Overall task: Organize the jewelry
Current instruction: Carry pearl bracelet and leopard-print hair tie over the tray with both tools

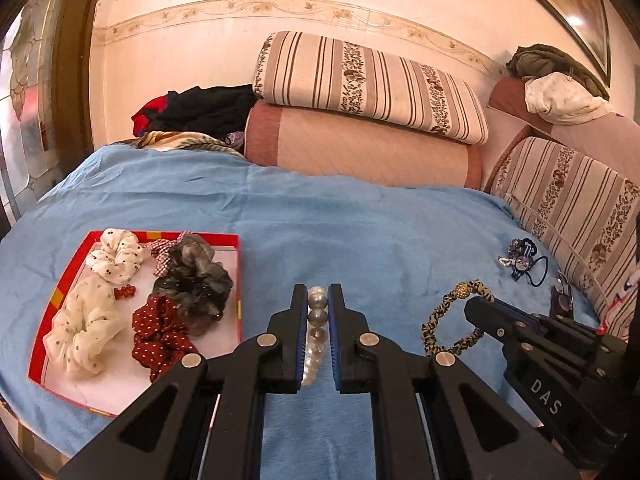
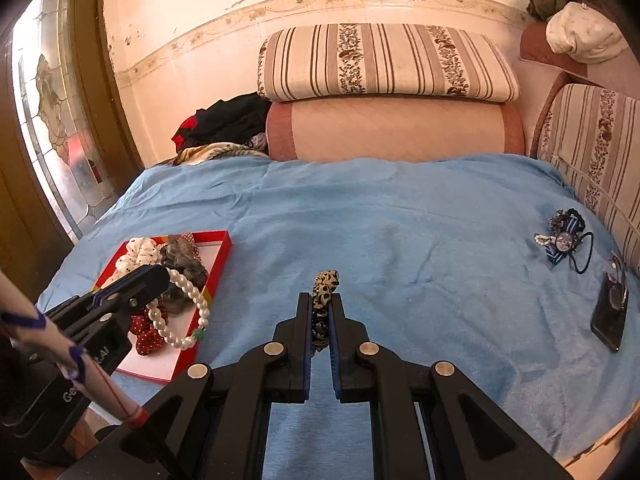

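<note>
A blue blanket (image 1: 360,232) covers the bed, with striped cushions (image 1: 368,84) stacked against the wall behind. A red tray (image 1: 236,280) sits toward the blanket's left edge, already holding a white dotted scrunchie (image 1: 108,260), a grey one (image 1: 196,272) and a red polka-dot one (image 1: 160,332). The left gripper (image 1: 318,320) is clamped on a pearl bracelet (image 1: 316,320), which hangs above the tray's near right corner in the right wrist view. The right gripper (image 2: 321,316) pinches a leopard-print hair tie (image 2: 324,300), lifted over the blanket's middle. Near the right edge lie a blue bow hair tie (image 2: 562,242) with what may be a small bead strand, and a phone (image 2: 610,316). The step in hand looks like carrying both pieces to the tray; next, each should be lowered over a bare patch of the tray floor before the jaws part.
</note>
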Tool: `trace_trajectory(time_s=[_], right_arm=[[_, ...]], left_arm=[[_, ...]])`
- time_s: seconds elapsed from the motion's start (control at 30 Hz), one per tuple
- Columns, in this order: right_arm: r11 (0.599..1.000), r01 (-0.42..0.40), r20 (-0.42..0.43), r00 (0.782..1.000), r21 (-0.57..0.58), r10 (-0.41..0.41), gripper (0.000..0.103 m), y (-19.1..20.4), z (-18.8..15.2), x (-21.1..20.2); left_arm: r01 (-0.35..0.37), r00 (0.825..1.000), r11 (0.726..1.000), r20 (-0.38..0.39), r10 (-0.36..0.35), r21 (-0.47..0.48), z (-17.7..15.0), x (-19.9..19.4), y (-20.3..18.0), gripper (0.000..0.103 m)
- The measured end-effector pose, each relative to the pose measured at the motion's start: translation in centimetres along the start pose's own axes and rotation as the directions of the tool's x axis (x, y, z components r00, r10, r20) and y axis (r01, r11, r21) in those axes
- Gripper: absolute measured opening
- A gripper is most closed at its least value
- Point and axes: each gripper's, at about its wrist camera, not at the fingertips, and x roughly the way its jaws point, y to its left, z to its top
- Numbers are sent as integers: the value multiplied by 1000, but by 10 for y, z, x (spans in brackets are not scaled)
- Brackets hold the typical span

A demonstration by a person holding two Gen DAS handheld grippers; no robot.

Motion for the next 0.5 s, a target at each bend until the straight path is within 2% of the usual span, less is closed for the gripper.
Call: trace_trajectory(time_s=[0.23,0.5], right_arm=[[999,-49,1,999,-9,49,8,15,14,7],[996,-85,-22,996,-41,84,8,34,13,13]], left_arm=[[-22,1000,1000,9,22,6,9,-1,13,10],[-63,998,998,8,63,4,9,0,29,10]])
